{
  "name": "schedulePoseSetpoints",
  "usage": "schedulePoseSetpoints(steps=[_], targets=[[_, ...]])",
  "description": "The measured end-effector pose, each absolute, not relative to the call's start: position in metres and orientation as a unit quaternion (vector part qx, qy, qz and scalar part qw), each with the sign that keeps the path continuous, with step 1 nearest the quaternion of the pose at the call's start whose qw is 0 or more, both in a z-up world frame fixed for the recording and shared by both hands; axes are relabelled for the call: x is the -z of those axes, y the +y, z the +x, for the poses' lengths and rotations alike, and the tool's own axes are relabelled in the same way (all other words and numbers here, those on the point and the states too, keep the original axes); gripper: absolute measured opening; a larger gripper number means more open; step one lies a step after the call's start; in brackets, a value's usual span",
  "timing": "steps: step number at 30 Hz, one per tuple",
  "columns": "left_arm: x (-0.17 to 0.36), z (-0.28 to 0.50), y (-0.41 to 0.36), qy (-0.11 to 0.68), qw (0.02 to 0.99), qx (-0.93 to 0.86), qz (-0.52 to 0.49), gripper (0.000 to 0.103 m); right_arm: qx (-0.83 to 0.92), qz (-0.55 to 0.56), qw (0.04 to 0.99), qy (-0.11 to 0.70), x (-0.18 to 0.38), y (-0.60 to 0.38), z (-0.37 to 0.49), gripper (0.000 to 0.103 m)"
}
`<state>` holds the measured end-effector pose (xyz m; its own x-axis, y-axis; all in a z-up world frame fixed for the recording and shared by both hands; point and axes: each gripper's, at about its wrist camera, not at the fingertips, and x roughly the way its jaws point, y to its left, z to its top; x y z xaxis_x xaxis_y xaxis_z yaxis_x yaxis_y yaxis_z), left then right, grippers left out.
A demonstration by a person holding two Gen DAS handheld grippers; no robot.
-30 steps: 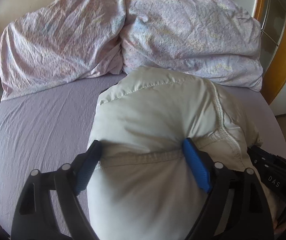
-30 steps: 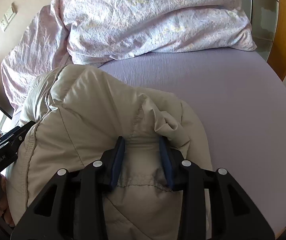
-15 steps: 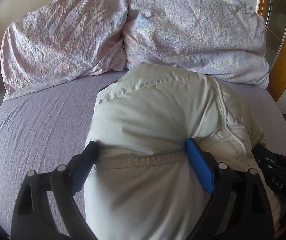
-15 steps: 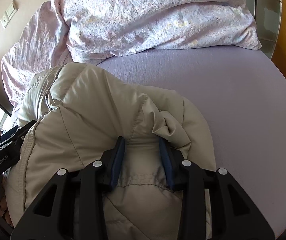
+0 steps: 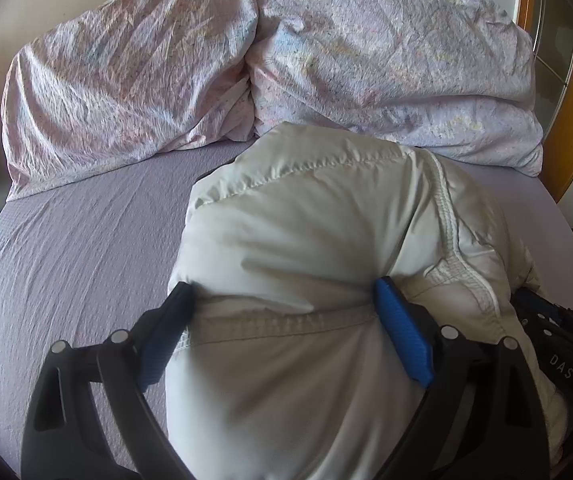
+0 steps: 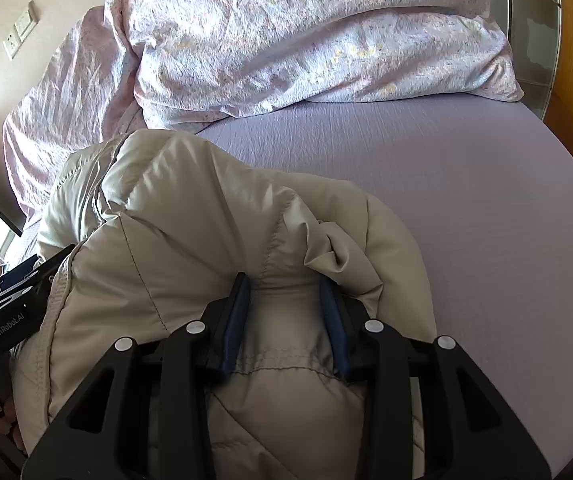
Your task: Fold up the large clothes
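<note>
One puffy cream jacket (image 5: 326, 220) lies bunched on the purple bed sheet (image 5: 78, 240), with two crumpled floral pillows (image 5: 134, 80) beyond the jaws of both grippers. The left gripper (image 5: 282, 320) has its jaws spread wide around a thick fold at the jacket's hem, both blue pads against the fabric; these jaws have just been opening and stand wider than a second ago. The right gripper (image 6: 284, 316) pinches a narrower fold of the jacket, its grip unchanged.
</note>
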<state>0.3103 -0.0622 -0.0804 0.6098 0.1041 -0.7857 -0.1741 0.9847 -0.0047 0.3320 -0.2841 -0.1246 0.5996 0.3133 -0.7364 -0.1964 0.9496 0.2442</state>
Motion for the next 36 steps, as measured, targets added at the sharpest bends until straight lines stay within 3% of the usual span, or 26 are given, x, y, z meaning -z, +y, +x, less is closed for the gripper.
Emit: schedulePoseSetpoints(steps=[18, 25, 26, 27, 29, 34, 36], targets=[[0.083, 0.310, -0.062, 0.430, 0.898, -0.080, -0.035, 0.092, -0.141, 0.068, 0.893, 0.421, 0.126, -0.283, 0.332, 0.037], [0.064, 0.308, -0.045, 0.467, 0.881, -0.047, -0.055, 0.092, -0.172, 0.140, 0.847, 0.483, 0.108, -0.315, 0.337, 0.039], [0.058, 0.306, -0.036, 0.472, 0.878, -0.042, -0.062, 0.092, -0.171, 0.157, 0.843, 0.484, 0.105, -0.325, 0.334, 0.045], [0.051, 0.303, -0.030, 0.472, 0.878, -0.037, -0.067, 0.092, -0.171, 0.173, 0.840, 0.486, 0.102, -0.337, 0.331, 0.061], [0.037, 0.295, -0.011, 0.470, 0.879, -0.022, -0.078, 0.092, -0.177, 0.204, 0.827, 0.493, 0.103, -0.358, 0.328, 0.080], [0.042, 0.285, 0.018, 0.510, 0.855, 0.018, -0.095, 0.092, -0.201, 0.270, 0.764, 0.551, 0.125, -0.381, 0.332, 0.082], [0.052, 0.283, 0.024, 0.526, 0.844, 0.029, -0.104, 0.092, -0.207, 0.292, 0.740, 0.569, 0.136, -0.381, 0.334, 0.088]])
